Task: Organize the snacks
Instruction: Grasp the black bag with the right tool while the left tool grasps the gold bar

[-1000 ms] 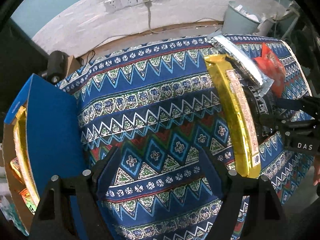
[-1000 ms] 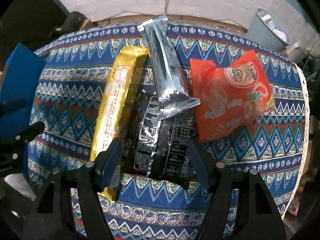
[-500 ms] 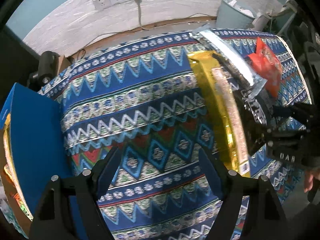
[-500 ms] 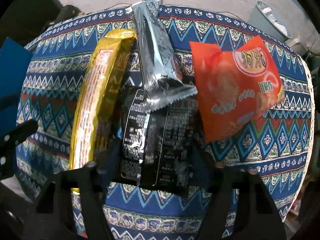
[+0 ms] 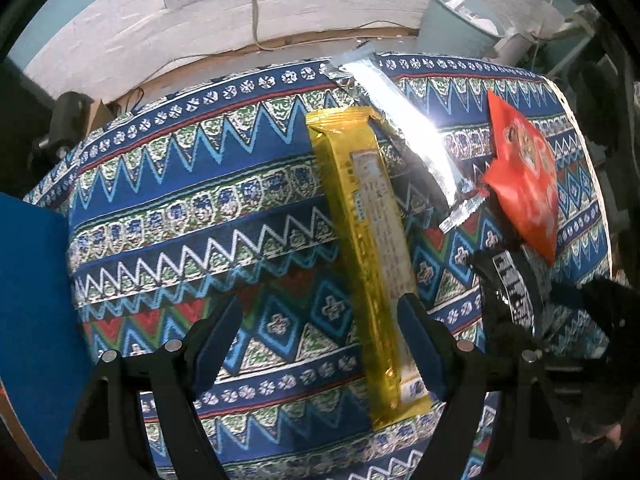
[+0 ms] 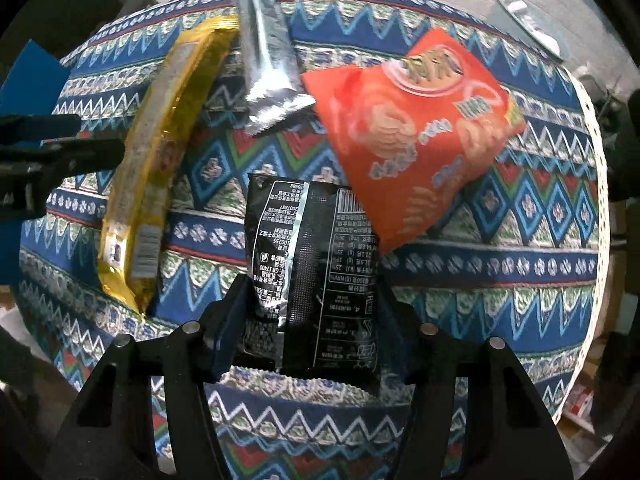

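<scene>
On the patterned table (image 6: 500,240), the black snack pack (image 6: 316,264) is the landmark: right gripper (image 6: 312,320) grasps its near end, lifted and overlapping the orange chip bag (image 6: 416,136). Gold biscuit pack (image 5: 368,240) lies to its left, silver wrapper (image 6: 268,56) beyond it. Left gripper (image 5: 320,328) jaws released, over the gold pack's near end. Keep the grip centred, lift clear before swinging. Room is open left toward the blue box flap (image 5: 32,312); the table's edge is near on the right.
</scene>
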{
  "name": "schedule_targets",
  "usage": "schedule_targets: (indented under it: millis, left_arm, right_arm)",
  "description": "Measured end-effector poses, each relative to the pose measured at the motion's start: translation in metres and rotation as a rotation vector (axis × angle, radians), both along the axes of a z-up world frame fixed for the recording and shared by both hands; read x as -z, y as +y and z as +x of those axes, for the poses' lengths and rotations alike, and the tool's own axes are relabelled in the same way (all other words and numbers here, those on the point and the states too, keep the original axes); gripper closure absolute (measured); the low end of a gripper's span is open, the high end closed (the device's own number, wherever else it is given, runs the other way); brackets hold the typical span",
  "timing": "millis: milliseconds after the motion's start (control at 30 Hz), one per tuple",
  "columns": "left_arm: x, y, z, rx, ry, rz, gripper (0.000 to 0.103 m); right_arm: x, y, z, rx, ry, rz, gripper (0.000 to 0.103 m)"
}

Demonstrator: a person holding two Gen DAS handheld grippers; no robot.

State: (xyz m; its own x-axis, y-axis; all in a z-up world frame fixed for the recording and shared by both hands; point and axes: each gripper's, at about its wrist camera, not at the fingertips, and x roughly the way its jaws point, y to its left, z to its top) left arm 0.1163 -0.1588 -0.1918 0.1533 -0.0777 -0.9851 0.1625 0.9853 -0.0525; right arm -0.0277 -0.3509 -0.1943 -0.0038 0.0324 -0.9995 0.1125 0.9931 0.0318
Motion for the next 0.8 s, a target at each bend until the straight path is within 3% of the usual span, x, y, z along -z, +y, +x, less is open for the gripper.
schedule_targets:
  millis: [100, 200, 600, 667, 767, 800]
  left_arm:
    - [0.005, -0.006, 0.005, -0.013, 0.004, -0.002, 0.022]
    - [0.013, -0.008, 0.015, -0.028, 0.003, -0.009, 0.015]
    - [0.048, -0.033, 0.041, -0.029, 0.023, 0.014, 0.015]
    - [0.053, -0.034, 0.040, -0.026, 0.017, -0.001, 0.020]
    - [0.053, -0.037, 0.040, -0.002, -0.011, -0.019, 0.044]
    - [0.053, -0.038, 0.039, 0.011, -0.016, -0.028, 0.061]
  right_arm:
    - [-0.002, -0.010, -0.005, 0.015, -0.014, 0.023, 0.042]
    - [-0.002, -0.014, -0.004, 0.008, -0.025, 0.020, 0.039]
    - [0.018, 0.016, 0.026, 0.001, -0.039, -0.013, 0.033]
    - [0.025, 0.023, 0.028, 0.001, -0.044, -0.018, 0.033]
    - [0.029, 0.027, 0.029, -0.002, -0.055, -0.020, 0.034]
    - [0.029, 0.027, 0.029, -0.004, -0.059, -0.021, 0.037]
